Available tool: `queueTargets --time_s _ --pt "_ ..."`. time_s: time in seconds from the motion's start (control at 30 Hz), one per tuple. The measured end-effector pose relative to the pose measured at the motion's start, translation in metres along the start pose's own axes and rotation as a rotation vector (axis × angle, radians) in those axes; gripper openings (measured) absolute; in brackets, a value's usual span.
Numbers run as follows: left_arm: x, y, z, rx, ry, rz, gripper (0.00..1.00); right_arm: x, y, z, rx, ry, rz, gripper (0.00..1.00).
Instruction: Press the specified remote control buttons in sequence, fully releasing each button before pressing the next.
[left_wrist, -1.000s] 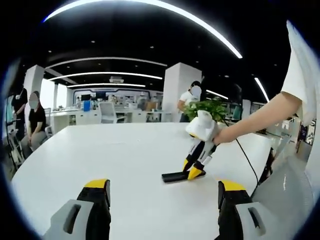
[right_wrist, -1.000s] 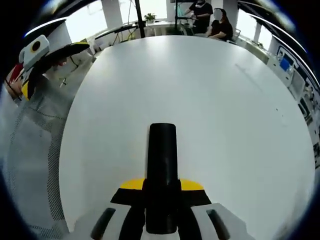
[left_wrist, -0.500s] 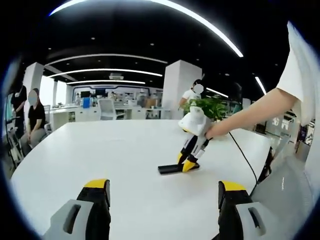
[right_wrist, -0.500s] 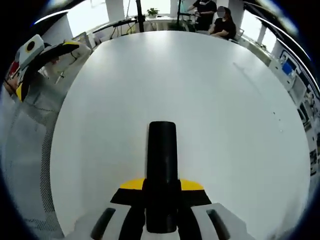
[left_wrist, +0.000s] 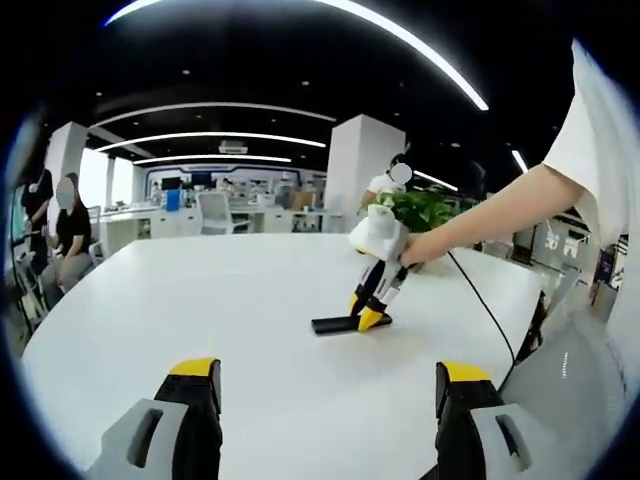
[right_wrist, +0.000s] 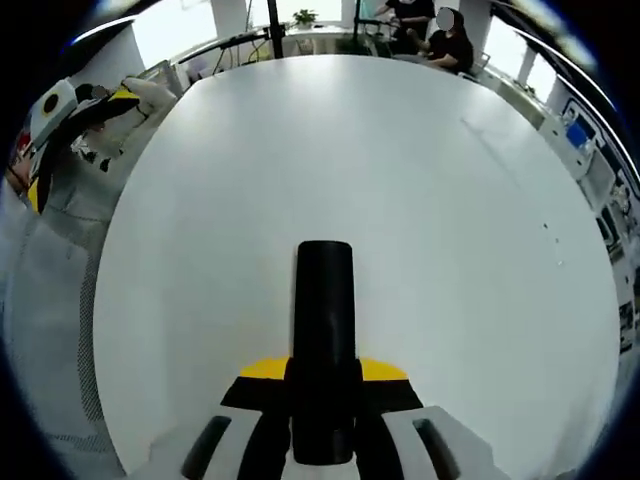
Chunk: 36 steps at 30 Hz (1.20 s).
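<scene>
Your right tongs (right_wrist: 322, 385): jaws closed narrow around the near end of the black remote (right_wrist: 324, 330), which sticks out flat ahead of them over the table (right_wrist: 480, 260).
Same tongs from the other side: in the left gripper view your right tongs (left_wrist: 366, 318) point down with yellow tips at the right end of the remote (left_wrist: 336, 324), which lies level on the table (left_wrist: 180, 300); your hand (left_wrist: 412, 252) is on the white body above.
Your left tongs (left_wrist: 318, 395): jaws spread wide, nothing between them, hanging above the near part of the table, well apart from the remote.
Left tongs seen from the right gripper view: far left, off the table's edge (right_wrist: 75, 105).
Room ahead of the remote: bare white top in front and to the right, running to the far rounded edge.
Left edge: the table curves away on the near left, with a grey mesh chair back (right_wrist: 45, 330) just beside it.
Cable (left_wrist: 490, 318): trails from your right hand down across the table toward the right edge.
Far end: seated people (right_wrist: 440, 45) beyond the table's far rim; a potted plant (left_wrist: 420, 212) behind your right tongs.
</scene>
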<state>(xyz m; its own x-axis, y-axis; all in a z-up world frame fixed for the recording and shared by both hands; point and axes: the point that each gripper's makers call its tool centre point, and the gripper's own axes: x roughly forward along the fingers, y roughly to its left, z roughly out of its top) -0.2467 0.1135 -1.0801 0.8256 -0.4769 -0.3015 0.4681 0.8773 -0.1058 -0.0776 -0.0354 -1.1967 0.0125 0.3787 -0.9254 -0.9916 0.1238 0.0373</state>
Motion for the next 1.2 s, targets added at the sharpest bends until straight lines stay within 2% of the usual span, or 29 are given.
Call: queueTargets --time_s 0.27,0.4,0.5,0.57,0.63,0.67,0.73,0.8,0.93,1.03,1.2 --pt "-0.002 0.003 0.000 -0.010 -0.006 0.014 0.91 0.000 -0.003 -0.001 -0.019 0.006 0.003 0.21" --pt "-0.003 0.013 -0.001 -0.030 -0.001 0.056 0.91 -0.001 -0.002 -0.001 0.014 -0.056 -0.003 0.21" --pt "-0.005 0.016 0.002 -0.037 -0.023 0.071 0.91 -0.002 0.002 0.004 0.196 -0.151 0.004 0.28" --pt "-0.005 0.017 0.003 -0.036 -0.026 0.074 0.91 -0.007 -0.002 0.003 0.274 -0.205 -0.032 0.34" --pt "-0.004 0.016 0.001 -0.034 -0.018 0.069 0.91 -0.017 -0.007 0.007 0.339 -0.302 -0.074 0.37" --pt "-0.004 0.015 0.001 -0.031 -0.013 0.067 0.92 -0.023 -0.008 0.009 0.405 -0.358 -0.087 0.39" --pt "-0.004 0.014 0.000 -0.025 -0.010 0.064 0.92 -0.044 -0.012 0.012 0.548 -0.508 -0.138 0.48" --pt "-0.004 0.014 0.001 -0.029 -0.016 0.064 0.92 -0.059 -0.012 0.008 0.618 -0.595 -0.182 0.55" --pt "-0.005 0.014 0.002 -0.035 -0.021 0.060 0.92 -0.081 -0.004 -0.008 0.652 -0.656 -0.281 0.73" --pt "-0.004 0.012 0.001 -0.030 -0.016 0.053 0.93 -0.102 0.008 -0.015 0.683 -0.730 -0.343 0.81" --pt "-0.004 0.010 0.002 -0.031 -0.016 0.048 0.93 -0.124 0.033 -0.022 0.706 -0.787 -0.404 0.90"
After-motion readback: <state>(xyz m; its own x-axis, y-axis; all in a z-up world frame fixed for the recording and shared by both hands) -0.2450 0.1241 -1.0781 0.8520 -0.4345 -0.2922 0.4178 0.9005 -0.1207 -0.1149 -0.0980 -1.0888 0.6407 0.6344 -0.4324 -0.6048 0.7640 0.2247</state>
